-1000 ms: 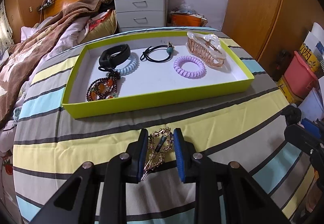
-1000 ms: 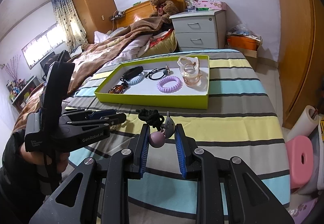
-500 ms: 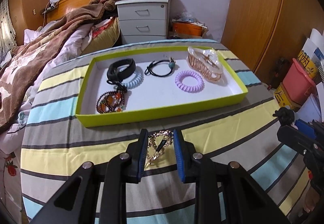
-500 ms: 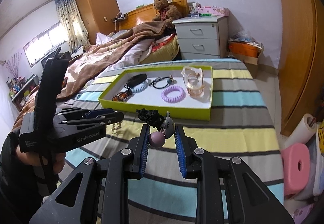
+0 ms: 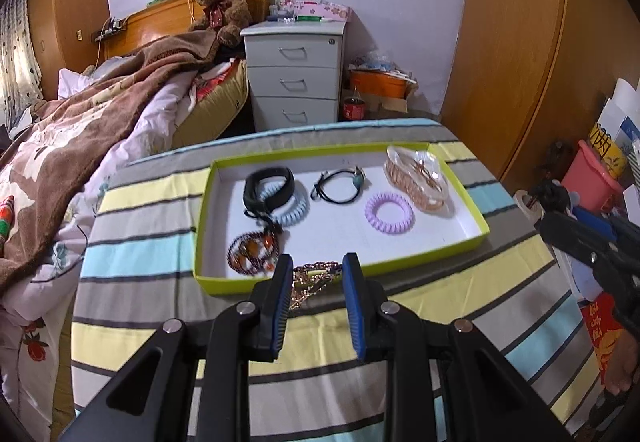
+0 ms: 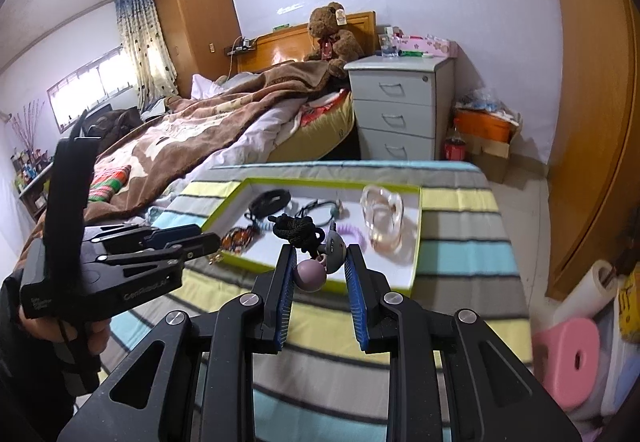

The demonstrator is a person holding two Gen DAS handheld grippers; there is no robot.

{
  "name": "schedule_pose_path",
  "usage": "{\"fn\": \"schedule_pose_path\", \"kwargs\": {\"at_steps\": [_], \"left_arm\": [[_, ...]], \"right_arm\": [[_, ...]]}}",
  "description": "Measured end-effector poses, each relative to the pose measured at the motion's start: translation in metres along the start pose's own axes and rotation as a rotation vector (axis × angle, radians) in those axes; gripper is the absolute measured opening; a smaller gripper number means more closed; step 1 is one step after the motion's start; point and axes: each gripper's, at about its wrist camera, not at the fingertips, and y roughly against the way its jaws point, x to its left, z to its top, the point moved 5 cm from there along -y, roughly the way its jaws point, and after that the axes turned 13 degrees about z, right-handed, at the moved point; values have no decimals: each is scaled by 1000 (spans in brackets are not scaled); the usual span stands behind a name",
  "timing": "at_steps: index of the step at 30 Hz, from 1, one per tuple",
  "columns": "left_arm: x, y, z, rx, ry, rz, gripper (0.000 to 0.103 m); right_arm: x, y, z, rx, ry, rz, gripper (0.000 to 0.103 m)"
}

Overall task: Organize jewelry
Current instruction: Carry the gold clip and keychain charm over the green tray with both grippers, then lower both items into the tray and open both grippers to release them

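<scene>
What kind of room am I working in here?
Most likely a home bedroom: an unmade bed with a teddy bear at its headboard, a drawer nightstand beside it, and a wooden wardrobe by the curtained window.

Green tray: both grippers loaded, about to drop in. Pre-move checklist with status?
1. Left gripper shut on gold hair clip: ok.
2. Right gripper shut on black hair tie with beads: ok, cord dangles above the fingers.
3. Bare floor in green tray for two more pieces: ok, open patch in the near middle, in front of the purple coil tie.
4. Both loads lifted off the striped cloth: cannot tell.
5. Grippers apart from each other: ok, a gap shows in both views.
6. Tray flat on cloth: ok.
</scene>
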Motion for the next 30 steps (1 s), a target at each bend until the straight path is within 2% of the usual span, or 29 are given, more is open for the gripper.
{"fn": "schedule_pose_path", "kwargs": {"at_steps": [6, 14, 30], "left_arm": [[10, -10, 16, 4, 24, -15, 26], [18, -35, 29, 26, 54, -9, 26], [1, -89, 35, 96, 52, -44, 27]], "right_arm": [[-9, -20, 11, 41, 9, -3, 26], [-31, -46, 9, 110, -19, -12, 26], [-62, -74, -5, 191, -56, -58, 26]]}}
